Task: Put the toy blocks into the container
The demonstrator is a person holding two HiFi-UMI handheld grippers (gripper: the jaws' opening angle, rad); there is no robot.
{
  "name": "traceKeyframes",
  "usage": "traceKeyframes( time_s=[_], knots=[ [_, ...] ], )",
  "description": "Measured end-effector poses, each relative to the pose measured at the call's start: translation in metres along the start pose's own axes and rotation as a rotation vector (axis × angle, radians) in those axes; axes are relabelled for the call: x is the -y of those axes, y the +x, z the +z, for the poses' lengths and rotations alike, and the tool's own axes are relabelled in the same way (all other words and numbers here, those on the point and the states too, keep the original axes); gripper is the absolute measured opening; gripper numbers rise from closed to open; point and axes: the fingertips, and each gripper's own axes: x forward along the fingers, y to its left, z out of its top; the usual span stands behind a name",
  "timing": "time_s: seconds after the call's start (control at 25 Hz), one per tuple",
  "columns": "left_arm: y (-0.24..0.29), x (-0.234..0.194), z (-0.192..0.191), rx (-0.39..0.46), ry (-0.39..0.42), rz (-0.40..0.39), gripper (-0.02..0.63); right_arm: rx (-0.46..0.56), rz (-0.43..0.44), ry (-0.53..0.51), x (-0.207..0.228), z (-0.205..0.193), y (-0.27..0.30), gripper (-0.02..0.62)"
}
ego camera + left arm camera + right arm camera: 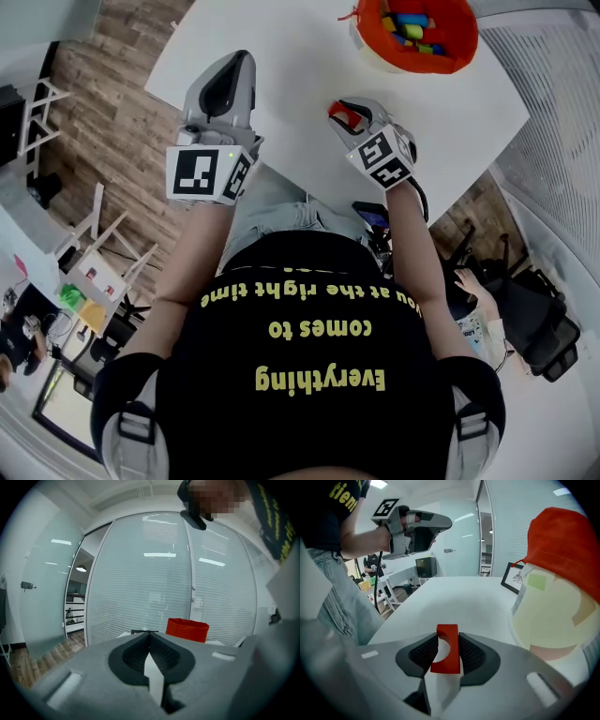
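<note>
One block (448,649): red, clamped between right gripper (354,114) jaws — secured for carrying.
Container (417,36): red, just ahead, already holding blocks — the drop target.
Left gripper (150,638): jaws together, empty, held aside.

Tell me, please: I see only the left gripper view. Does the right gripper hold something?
Observer: Yes. The right gripper is shut on a red block with a curved cutout.
Operator: Is the red container empty?
Observer: No. The head view shows several coloured blocks inside the red container.
Operator: Is it near the right gripper?
Observer: Yes, the right gripper view shows it close, at the right.
</note>
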Motion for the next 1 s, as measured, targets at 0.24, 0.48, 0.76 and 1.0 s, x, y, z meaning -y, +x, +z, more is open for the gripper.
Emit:
traceKeyframes(
  time_s=[0.24, 0.48, 0.76, 1.0],
  knots=[
    [0.003, 0.003, 0.003, 0.009, 0.0, -0.018, 0.0, 0.109, -0.008, 0.095, 0.007, 0.018, -0.016, 0.144],
    [0.008, 0.007, 0.01, 0.022, 0.003, -0.043, -0.001, 0.229, -0.067, 0.127, 0.02, 0.048, -0.047, 0.143],
    [0.014, 0.016, 0.022, 0.05, 0.004, -0.093, 0.0, 0.344, -0.168, 0.134, 0.034, 0.079, -0.088, 0.143],
    [0.023, 0.025, 0.031, 0.06, 0.016, -0.146, 0.0, 0.41, -0.251, 0.147, 0.046, 0.089, -0.117, 0.144]
  ],
)
